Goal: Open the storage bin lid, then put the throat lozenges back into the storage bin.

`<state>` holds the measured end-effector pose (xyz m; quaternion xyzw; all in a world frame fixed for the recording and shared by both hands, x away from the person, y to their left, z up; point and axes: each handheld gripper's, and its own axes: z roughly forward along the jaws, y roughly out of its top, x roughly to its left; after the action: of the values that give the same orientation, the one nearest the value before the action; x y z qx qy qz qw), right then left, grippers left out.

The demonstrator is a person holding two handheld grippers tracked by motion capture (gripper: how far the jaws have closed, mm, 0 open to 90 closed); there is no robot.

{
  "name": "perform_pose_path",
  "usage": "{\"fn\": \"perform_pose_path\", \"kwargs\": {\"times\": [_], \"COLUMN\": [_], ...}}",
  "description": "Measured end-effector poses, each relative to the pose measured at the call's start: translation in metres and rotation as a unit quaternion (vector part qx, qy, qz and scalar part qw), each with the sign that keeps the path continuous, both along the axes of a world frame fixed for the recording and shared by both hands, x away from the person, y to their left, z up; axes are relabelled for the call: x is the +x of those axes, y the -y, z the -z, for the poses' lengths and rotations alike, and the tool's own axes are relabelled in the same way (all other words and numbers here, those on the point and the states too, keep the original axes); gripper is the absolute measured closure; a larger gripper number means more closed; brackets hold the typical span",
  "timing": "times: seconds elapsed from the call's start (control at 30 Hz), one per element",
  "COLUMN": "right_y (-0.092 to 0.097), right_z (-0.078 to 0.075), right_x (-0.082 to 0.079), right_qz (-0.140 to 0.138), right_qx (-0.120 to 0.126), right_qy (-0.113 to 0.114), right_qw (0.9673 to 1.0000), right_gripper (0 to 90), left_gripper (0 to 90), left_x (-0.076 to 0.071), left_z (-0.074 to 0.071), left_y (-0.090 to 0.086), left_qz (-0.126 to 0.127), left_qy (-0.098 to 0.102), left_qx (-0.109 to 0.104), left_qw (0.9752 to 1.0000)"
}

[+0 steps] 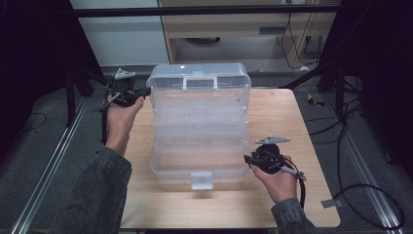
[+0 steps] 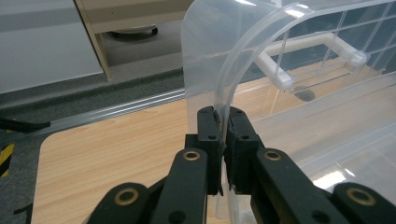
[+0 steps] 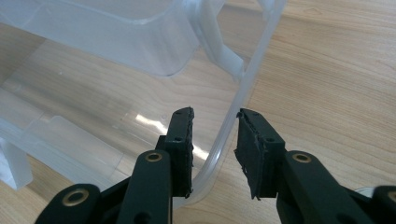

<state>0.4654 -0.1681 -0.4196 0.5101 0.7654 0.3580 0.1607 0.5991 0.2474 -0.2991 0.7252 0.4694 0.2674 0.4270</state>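
The table has bare wood at three o'clock. The clear plastic box lies mid-table. The left claw clamps its rim at ten o'clock; the right claw straddles its four-o'clock edge, parted.

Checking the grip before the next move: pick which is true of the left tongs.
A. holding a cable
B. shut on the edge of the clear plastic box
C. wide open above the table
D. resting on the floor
B: in the left gripper view the left tongs pinch the thin rim of the clear plastic box between their pads.
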Motion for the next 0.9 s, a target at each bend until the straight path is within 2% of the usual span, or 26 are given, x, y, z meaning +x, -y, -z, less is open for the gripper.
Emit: {"fn": "perform_pose_path", "kwargs": {"times": [0.9], "right_y": [-0.001], "right_z": [0.001], "right_x": [0.001], "right_qz": [0.001], "right_qx": [0.001], "right_qy": [0.000], "right_qw": [1.0000], "right_gripper": [65.5], "left_gripper": [85.3], "left_x": [0.012], "left_z": [0.001], "left_y": [0.000], "left_qz": [-0.004], "left_qy": [-0.005], "left_qx": [-0.004], "left_qw": [1.0000]}}
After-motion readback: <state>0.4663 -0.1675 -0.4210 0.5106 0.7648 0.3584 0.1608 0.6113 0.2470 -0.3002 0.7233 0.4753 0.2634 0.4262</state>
